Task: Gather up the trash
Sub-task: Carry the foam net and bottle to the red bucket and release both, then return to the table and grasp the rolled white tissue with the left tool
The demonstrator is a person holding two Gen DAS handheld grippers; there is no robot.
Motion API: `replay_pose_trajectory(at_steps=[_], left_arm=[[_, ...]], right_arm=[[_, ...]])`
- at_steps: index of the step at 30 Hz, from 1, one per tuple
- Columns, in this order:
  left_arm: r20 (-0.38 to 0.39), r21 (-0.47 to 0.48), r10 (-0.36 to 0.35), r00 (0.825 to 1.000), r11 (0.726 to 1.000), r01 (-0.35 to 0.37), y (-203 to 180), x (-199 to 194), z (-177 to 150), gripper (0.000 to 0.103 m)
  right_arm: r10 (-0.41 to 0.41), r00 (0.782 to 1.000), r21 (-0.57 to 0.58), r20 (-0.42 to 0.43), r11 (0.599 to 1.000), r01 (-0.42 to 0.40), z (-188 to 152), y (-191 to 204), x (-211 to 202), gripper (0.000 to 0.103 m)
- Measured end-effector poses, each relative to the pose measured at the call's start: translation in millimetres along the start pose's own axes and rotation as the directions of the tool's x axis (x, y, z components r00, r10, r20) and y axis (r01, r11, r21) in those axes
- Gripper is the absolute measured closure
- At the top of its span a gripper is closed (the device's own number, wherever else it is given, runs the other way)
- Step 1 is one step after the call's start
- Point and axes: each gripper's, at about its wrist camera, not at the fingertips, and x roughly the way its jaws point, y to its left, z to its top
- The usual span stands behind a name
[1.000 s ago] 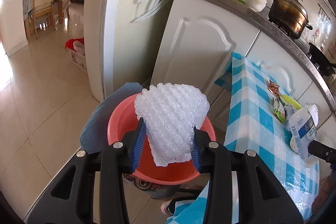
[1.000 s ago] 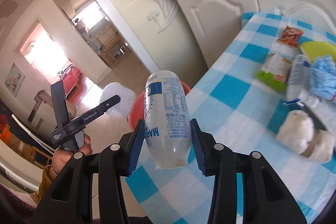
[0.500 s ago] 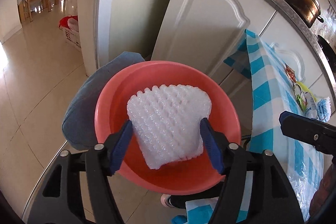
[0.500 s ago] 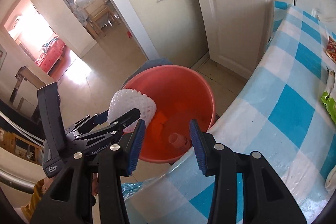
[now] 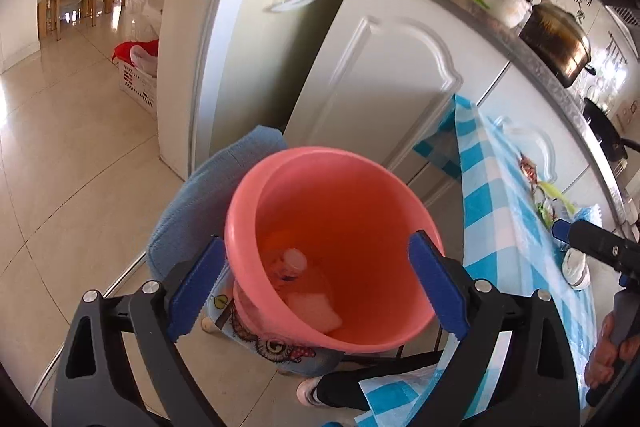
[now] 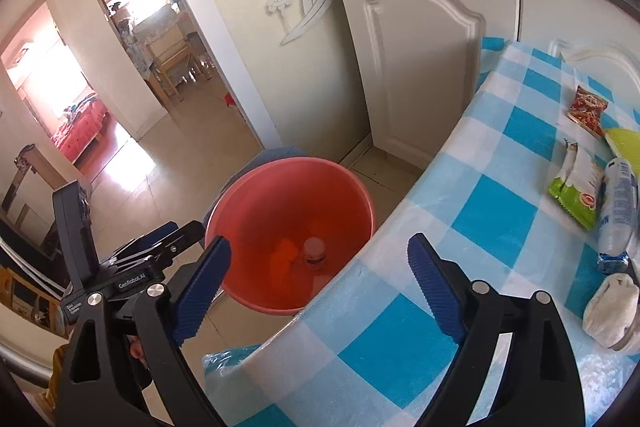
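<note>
While both pairs of tongs are hanging empty over it, the red bucket (image 5: 332,187) is already holding a plastic bottle (image 5: 294,263) and a white foam net (image 5: 314,307), both lying at its bottom. Trash that is waiting on the checked tablecloth (image 6: 492,227) looks light and easy to crush: a second plastic bottle (image 6: 618,207) is lying on its side near the table's right edge, probably slippery and springy, so taking it across the middle of its body seems safest. Just beside it a green wrapper (image 6: 576,187) and a red packet (image 6: 588,111) are lying flat, thin and limp, likely needing a pinch at a raised edge. Two crumpled white wads (image 6: 612,311) are sitting nearer, soft enough to squeeze anywhere. The right gripper (image 6: 320,287) is standing wide, its jaws having just been opening with nothing between them, hovering over the table's left edge with all that litter well off to its right. The left gripper (image 5: 316,287) is likewise released, jaws just opened and straddling the bucket's rim without touching, the foam lying below. A blue cloth (image 5: 208,203) is lying behind the bucket.
</note>
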Motion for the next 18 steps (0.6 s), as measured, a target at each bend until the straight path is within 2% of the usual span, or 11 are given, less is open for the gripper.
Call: replay_pose_trajectory(at_steps=[3, 8, 13, 18], left_arm=[[0.063, -0.049, -0.031, 0.998, 0.998, 0.034, 8.9, -17.8, -6.5, 0.010], [0.089, -0.138, -0.047, 0.995, 0.989, 0.059, 16.9, -28.9, -13.5, 0.010], [0.111, -0.091, -0.027, 0.993, 0.995, 0.037, -0.9, -41.2, -14.8, 0.009], [0.116, -0.004, 0.014, 0.993, 1.000, -0.014, -33.7, -54.4, -13.7, 0.009]], right_arm=[[-0.002, 1.000, 0.019, 0.027, 1.000, 0.001, 2.6, -10.0, -15.0, 0.012], [0.014, 0.997, 0.076, 0.081, 0.997, -0.020, 8.4, -33.5, -43.8, 0.012], [-0.007, 0.978, 0.133, 0.208, 0.991, -0.022, 3.0, -62.5, -92.7, 0.011], [-0.067, 0.933, 0.199, 0.355, 0.980, -0.006, -5.0, -95.5, -150.7, 0.009]])
